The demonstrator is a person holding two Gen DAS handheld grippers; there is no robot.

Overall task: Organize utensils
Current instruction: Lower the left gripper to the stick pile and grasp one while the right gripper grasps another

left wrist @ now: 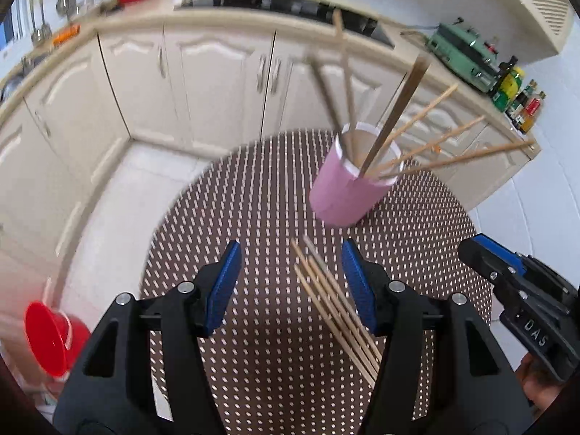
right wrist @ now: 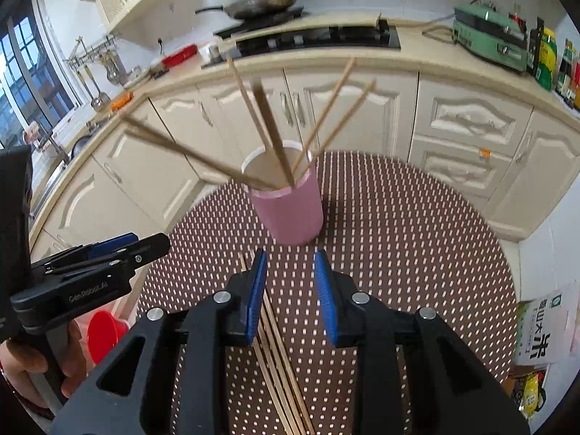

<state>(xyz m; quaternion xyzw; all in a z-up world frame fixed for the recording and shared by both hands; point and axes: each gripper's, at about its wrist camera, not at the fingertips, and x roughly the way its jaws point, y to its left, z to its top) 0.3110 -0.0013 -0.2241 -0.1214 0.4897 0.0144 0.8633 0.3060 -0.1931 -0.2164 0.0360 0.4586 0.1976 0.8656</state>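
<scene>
While both tongs [left wrist: 290, 282] [right wrist: 288, 290] gape empty, pale wooden chopsticks [left wrist: 337, 304] lie bundled beside the pink cup [left wrist: 348, 188].

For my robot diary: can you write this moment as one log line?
pink cup: upright, several chopsticks inside | loose chopsticks: on table | left gripper: open, empty | right gripper: open, empty

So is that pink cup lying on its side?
No, the pink cup stands upright on the dotted mat, with chopsticks sticking up out of it.
</scene>
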